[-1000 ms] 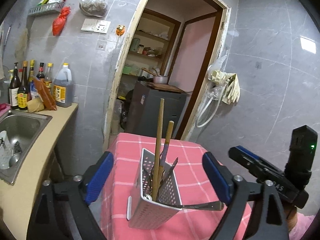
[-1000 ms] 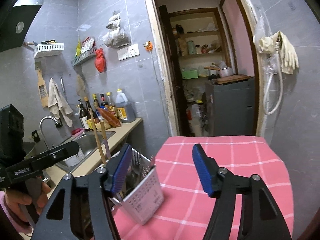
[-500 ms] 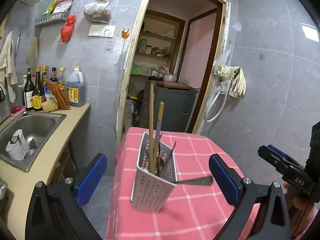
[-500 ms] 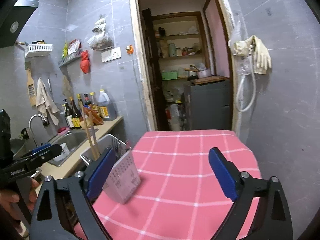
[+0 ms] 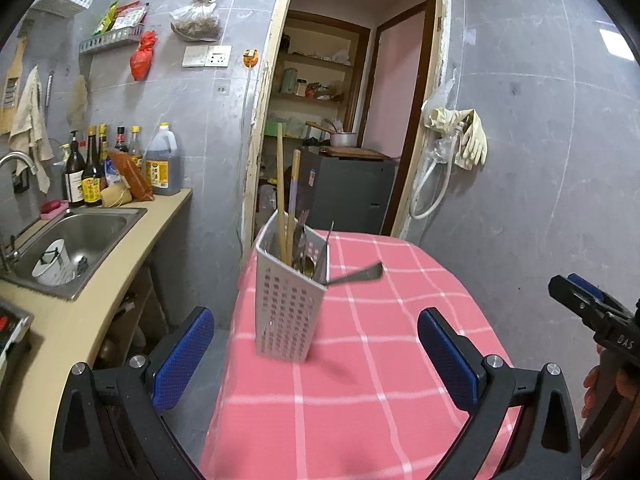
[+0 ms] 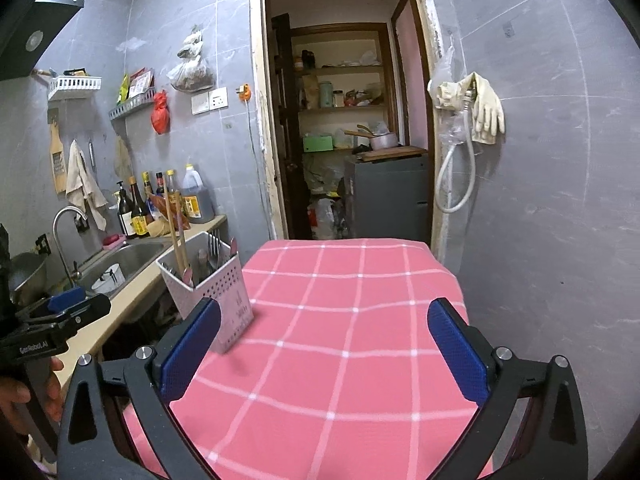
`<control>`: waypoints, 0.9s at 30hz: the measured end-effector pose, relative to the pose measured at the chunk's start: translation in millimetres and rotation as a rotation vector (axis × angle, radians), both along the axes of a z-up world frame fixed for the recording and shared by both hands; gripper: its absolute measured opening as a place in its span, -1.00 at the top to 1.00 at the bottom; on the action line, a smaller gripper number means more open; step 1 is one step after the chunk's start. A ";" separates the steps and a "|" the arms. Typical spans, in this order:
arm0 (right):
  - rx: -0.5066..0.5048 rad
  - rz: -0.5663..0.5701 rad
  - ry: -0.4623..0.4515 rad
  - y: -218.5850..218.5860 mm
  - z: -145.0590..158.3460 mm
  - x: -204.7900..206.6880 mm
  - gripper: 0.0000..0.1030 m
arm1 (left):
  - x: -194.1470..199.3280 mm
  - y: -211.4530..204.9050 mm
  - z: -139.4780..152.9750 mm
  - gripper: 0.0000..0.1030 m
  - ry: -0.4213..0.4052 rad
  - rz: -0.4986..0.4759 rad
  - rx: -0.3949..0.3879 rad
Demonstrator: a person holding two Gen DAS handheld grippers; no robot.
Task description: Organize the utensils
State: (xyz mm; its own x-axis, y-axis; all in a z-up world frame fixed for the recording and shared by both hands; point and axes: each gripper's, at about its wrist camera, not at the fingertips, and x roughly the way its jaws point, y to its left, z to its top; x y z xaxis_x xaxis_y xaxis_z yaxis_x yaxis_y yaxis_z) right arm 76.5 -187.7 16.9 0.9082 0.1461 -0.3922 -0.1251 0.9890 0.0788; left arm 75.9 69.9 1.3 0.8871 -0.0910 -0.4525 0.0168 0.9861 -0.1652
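Since both tools hover above the cloth with nothing between their blue pads, the lines below run from the fingers outward.

Left fingers: the left gripper (image 5: 316,356) has its fingers spread wide apart and empty, low over the near part of the bench, aimed at the caddy.

Right fingers: the right gripper (image 6: 324,350) is likewise spread wide and empty; its left pad sits just in front of the caddy in the right wrist view, though contact cannot be told.

Task's thing: a white perforated utensil caddy (image 5: 288,300) stands upright near the left edge of the bench, toward the sink side.

Contents: two wooden chopsticks (image 5: 281,192) rise well above the rim; a fork (image 6: 214,242) and several spoons sit lower inside; a metal handle (image 5: 356,274) pokes out sideways over the rim to the right.

Bench: covered by a pink checked tablecloth (image 6: 352,320), with no loose utensil visible on it in either view.

Surroundings: a steel sink (image 5: 80,236) with sauce bottles (image 5: 86,176) behind it lies left of the bench; rubber gloves (image 6: 484,108) hang on the wall to the right.

Step in hand: judged to be the close of the sorting, all cutlery seeming to be in the caddy.

Next move: probably tipping the protruding handle upright, which would call for closing one pair of fingers on it while the caddy, close to the edge, is kept from sliding.
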 end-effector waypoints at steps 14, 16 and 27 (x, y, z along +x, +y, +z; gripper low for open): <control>0.014 -0.024 0.031 -15.7 -19.6 -46.3 -0.97 | -47.8 -22.5 -4.9 -0.99 0.019 0.024 0.050; 0.010 -0.023 0.031 -15.0 -20.0 -46.8 -0.97 | -51.1 -23.2 -5.4 -0.99 0.018 0.024 0.052; 0.017 -0.018 0.033 -16.4 -23.0 -53.6 -0.97 | -59.2 -28.7 -7.5 -0.99 0.022 0.008 0.050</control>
